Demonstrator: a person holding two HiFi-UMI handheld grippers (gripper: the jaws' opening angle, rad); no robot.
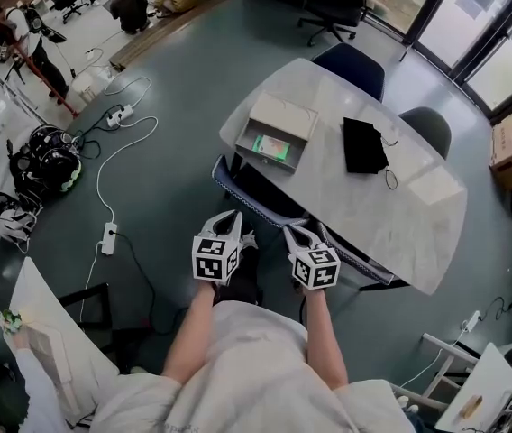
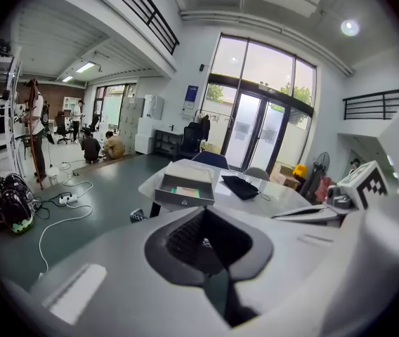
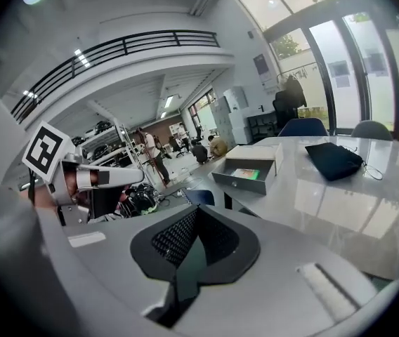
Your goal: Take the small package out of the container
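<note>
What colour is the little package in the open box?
Green. The small flat package shows best in the head view.

container (image 1: 283,117): top open | black pouch (image 1: 364,144): apart, right | chair (image 1: 238,186): at table's (image 1: 400,207) near edge

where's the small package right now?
Head view, upper centre: the small package lies inside the open container at the left end of the table, left of the black pouch.
</note>
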